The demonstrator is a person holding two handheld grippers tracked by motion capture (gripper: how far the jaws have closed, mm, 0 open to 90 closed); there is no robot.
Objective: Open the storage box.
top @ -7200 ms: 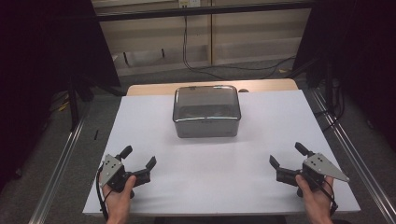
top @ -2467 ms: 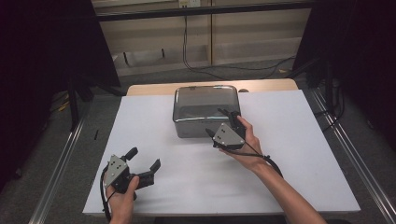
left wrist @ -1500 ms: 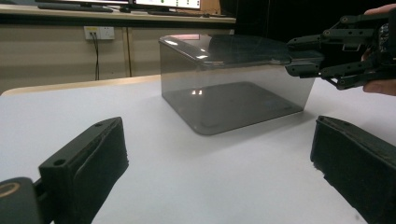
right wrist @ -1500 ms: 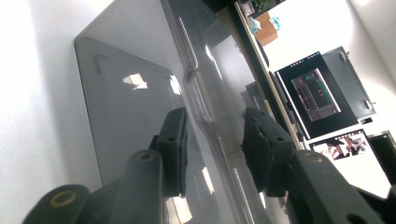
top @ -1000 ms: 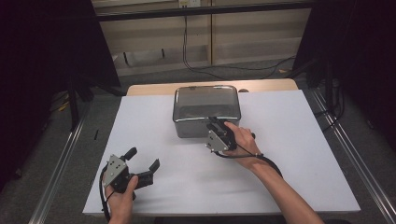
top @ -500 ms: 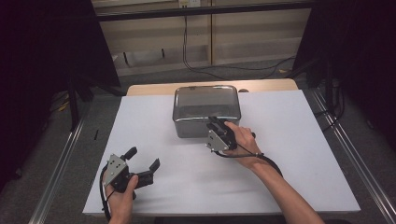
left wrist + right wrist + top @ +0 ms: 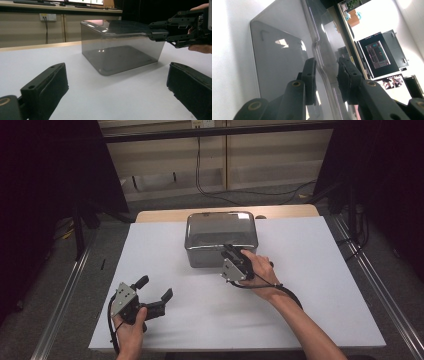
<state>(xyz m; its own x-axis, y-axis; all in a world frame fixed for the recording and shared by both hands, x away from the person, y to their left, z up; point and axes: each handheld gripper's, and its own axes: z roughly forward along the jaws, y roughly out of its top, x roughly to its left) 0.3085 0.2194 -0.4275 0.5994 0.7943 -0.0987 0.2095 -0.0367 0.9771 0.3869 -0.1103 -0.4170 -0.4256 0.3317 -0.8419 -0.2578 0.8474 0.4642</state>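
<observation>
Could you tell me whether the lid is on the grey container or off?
On: the lid covers the container; the right tongs clamp its edge.

Open tabletop (image 7: 310, 285) around container (image 7: 220, 227)

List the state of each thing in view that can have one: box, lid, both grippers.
Box: upright on the white table, closed.
Lid: on the box, its near edge pinched by the right gripper.
Right gripper: shut on the lid edge, one jaw above and one below.
Left gripper: open, nothing between its jaws, resting on the table apart from the box.
</observation>
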